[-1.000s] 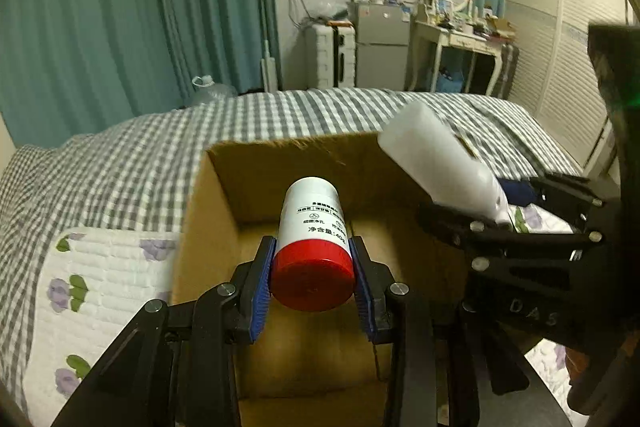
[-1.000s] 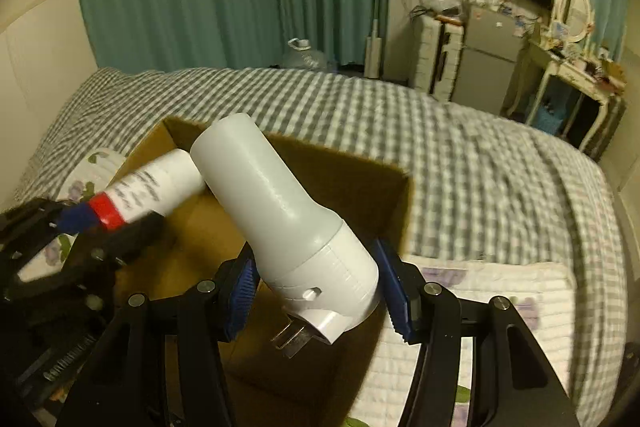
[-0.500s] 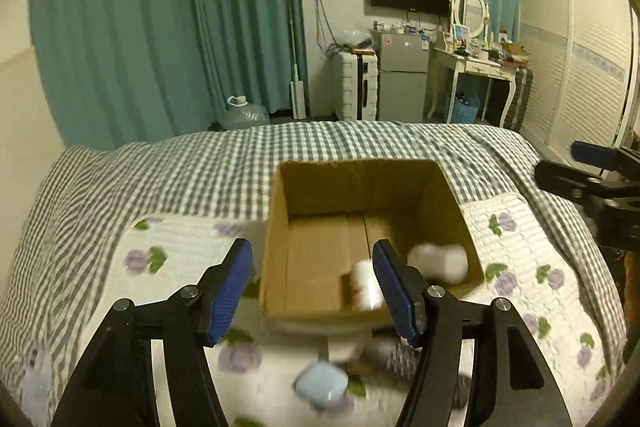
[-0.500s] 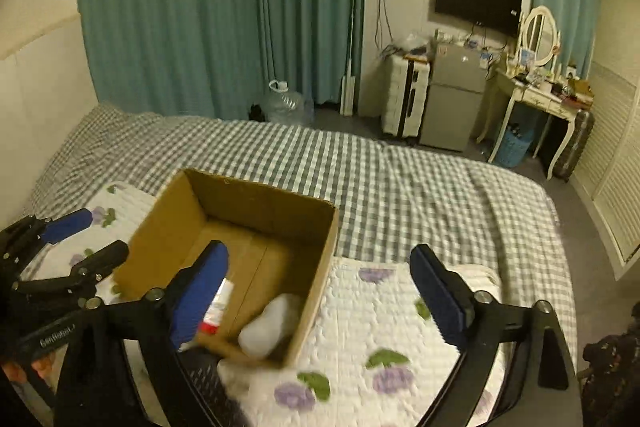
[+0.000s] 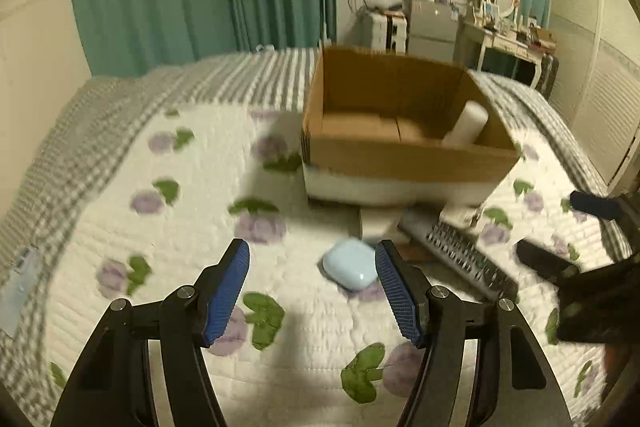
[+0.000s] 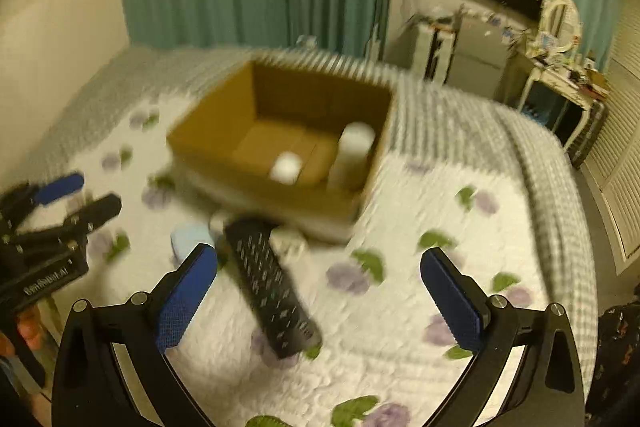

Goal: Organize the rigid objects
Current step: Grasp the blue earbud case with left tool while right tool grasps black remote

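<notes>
Hovering low over the floral quilt (image 5: 120, 187), left gripper (image 5: 312, 283) spread wide and holding nothing, with the pale blue case (image 5: 350, 264) lying between its blue pads (image 5: 224, 291) but nearer the right one, touching neither. Probably lined up that way as the next pick, the case being the closest loose item to the cardboard box (image 5: 400, 163). Just beyond the case, a small white object (image 5: 376, 223) close against the box's front wall, too blurred to name. Further right, the black remote (image 6: 270, 285) flat on the quilt, lengthwise toward the box, its near end just inside the span of the right gripper (image 6: 320, 299), likewise wide apart and empty. Likely paired off so: one loose item per gripper.

Inside the box, a white bottle (image 6: 352, 151) standing or leaning in the right corner, and a second white item (image 6: 286, 167) on the floor beside it, smeared by motion and perhaps a bottle seen end-on. From the left wrist view only the corner bottle visible above the front wall; the rest of the box floor hidden. Box base pale along the bottom, cause unclear. Right gripper cut off at the frame edge in the left view, only dark tips showing.
</notes>
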`<state>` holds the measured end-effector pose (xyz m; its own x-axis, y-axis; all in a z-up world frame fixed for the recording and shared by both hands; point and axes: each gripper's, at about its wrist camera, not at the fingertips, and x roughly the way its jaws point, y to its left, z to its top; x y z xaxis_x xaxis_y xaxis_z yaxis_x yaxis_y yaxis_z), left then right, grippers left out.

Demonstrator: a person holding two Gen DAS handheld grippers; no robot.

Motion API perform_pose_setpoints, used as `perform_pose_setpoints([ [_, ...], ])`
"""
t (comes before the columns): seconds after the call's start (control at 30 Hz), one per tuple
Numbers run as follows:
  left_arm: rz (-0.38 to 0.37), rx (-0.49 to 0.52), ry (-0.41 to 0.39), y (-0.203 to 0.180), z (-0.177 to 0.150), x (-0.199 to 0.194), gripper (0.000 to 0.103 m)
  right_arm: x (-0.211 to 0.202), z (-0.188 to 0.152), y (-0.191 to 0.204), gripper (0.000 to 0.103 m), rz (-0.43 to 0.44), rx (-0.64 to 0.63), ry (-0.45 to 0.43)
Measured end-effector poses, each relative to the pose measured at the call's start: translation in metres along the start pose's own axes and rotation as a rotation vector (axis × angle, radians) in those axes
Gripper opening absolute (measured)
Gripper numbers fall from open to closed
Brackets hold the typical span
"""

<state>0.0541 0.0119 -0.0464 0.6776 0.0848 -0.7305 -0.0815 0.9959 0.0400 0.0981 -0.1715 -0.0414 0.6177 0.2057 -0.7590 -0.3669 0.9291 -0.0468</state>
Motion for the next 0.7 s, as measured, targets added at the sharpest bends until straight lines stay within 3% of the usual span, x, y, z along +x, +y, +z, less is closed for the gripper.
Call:
perform_pose_setpoints([
  [0.23, -0.022, 0.029, 0.073, -0.007, -0.012, 0.038, 0.068, 0.062, -0.027, 0.013, 0.097, 0.062, -0.029, 0.081],
  [0.33, -0.031, 0.041, 0.095, -0.009, -0.014, 0.048, 0.068, 0.079, -0.026, 0.013, 0.083, 0.070, -0.036, 0.118],
  [0.4, -0.038, 0.050, 0.110, -0.011, -0.014, 0.055, 0.068, 0.089, -0.029, 0.010, 0.064, 0.110, -0.020, 0.152],
  [0.47, -0.042, 0.063, 0.120, -0.013, -0.015, 0.058, 0.068, 0.093, -0.032, 0.010, 0.054, 0.131, -0.018, 0.177],
  [0.6, -0.081, 0.095, 0.148, -0.021, -0.016, 0.064, 0.068, 0.076, -0.034, 0.014, 0.043, 0.134, -0.049, 0.139],
  [0.7, -0.067, 0.131, 0.162, -0.028, -0.016, 0.071, 0.068, 0.055, -0.030, 0.014, 0.037, 0.131, -0.048, 0.079],
])
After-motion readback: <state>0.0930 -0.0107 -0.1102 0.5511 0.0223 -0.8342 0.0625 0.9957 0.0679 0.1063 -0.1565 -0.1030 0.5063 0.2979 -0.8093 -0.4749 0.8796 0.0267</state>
